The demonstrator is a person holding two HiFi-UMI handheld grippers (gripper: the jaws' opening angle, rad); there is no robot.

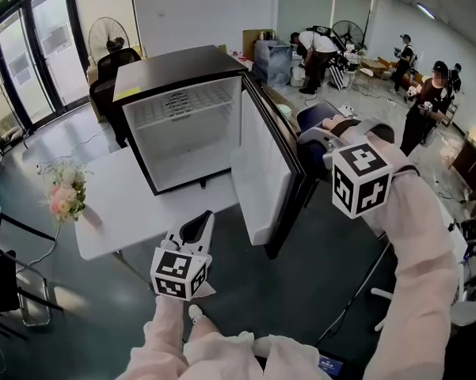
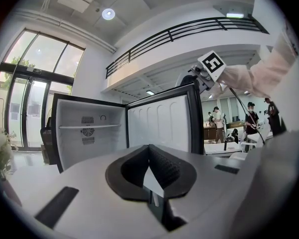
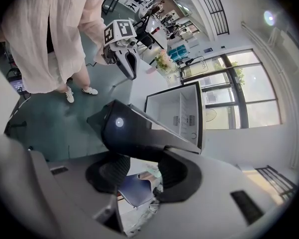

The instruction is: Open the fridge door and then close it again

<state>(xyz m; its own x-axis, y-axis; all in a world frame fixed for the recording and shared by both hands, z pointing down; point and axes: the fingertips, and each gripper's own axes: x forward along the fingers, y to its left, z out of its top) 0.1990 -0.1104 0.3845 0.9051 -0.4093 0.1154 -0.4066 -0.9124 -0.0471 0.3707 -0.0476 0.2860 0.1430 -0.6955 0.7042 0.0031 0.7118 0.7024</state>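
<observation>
A small black fridge [image 1: 182,125] stands on a white table [image 1: 119,204], its inside white and its shelf bare. Its door [image 1: 261,172] is swung wide to the right. My right gripper [image 1: 333,158] is at the door's top outer edge, mostly hidden behind its marker cube. In the right gripper view the black door edge [image 3: 139,133] lies between the pads of the right gripper [image 3: 142,166], which press on it from both sides. My left gripper [image 1: 196,228] hangs shut and empty in front of the table's near edge, pointing at the open fridge [image 2: 89,128].
Pink and white flowers [image 1: 63,192] stand at the table's left end. A folding chair [image 1: 8,291] is at the lower left. A fan [image 1: 107,34] and glass doors [image 1: 32,46] are behind the fridge. Several people [image 1: 428,101] are at the far right.
</observation>
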